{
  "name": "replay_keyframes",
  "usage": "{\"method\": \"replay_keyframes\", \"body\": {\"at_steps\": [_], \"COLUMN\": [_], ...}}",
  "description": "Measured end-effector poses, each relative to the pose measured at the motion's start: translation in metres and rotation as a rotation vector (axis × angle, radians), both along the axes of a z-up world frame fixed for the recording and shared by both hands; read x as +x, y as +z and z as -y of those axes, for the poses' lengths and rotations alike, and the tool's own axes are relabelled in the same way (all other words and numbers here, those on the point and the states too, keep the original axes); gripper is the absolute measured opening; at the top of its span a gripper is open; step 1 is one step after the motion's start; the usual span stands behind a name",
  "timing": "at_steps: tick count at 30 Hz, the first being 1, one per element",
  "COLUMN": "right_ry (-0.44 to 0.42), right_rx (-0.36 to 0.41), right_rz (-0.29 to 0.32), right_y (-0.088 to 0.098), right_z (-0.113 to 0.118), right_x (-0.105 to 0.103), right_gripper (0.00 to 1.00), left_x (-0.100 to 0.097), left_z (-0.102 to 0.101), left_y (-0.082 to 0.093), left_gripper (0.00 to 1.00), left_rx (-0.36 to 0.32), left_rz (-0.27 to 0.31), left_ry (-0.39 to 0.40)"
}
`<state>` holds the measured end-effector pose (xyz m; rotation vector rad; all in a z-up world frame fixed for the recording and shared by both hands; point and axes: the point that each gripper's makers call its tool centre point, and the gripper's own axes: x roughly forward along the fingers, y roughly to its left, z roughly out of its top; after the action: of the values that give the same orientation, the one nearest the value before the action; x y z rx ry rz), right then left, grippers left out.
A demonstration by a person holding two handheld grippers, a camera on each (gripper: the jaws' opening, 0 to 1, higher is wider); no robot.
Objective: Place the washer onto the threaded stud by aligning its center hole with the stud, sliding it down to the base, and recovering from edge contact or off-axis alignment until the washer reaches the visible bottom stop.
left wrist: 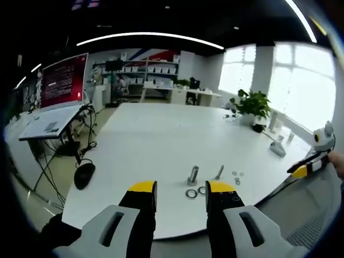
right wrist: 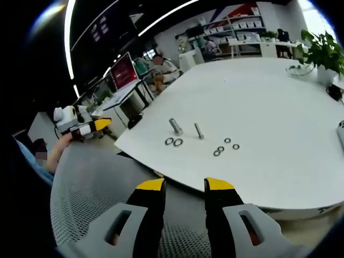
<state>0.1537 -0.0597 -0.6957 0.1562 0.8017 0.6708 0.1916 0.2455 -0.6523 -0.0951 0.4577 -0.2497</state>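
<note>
Both grippers, left gripper [left wrist: 181, 189] and right gripper [right wrist: 184, 185], are held open and empty; washers [right wrist: 173, 142] lie beside the threaded stud [right wrist: 176, 127] on the tabletop [right wrist: 279, 107].

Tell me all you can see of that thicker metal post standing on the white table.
The thicker post is a short, grey, metal-looking stud standing upright on the white table near its front edge. In the right gripper view it leans in the picture, likely from camera tilt. Its threads are too small to make out. Two larger washers lie flat beside its foot; none sits on it. A thinner bolt stands close by, apart from it. Neither gripper touches it.
</note>
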Motion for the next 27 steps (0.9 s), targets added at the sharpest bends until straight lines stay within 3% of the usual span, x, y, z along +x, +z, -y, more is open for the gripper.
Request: {"method": "replay_keyframes", "body": {"at_steps": [9, 12, 17, 27], "right_ry": [0.023, 0.041, 0.038, 0.065], "right_rx": [-0.018, -0.084, -0.072, -0.068], "right_rz": [-0.015, -0.043, -0.044, 0.028], "right_y": [-0.003, -0.01, -0.009, 0.003], "right_z": [-0.001, 0.002, 0.002, 0.008], "right_x": [-0.002, -0.005, -0.004, 0.01], "right_gripper": [0.31, 0.3, 0.3, 0.3], "left_x": [0.001, 0.001, 0.001, 0.002], "left_z": [0.001, 0.001, 0.002, 0.003], "left_y": [0.002, 0.001, 0.001, 0.002], "left_gripper": [0.32, 0.32, 0.3, 0.3], "left_rx": [0.003, -0.002, -0.001, -0.003], "left_rz": [0.009, 0.008, 0.004, 0.014], "left_ry": [-0.009, -0.01, -0.012, -0.017]}}
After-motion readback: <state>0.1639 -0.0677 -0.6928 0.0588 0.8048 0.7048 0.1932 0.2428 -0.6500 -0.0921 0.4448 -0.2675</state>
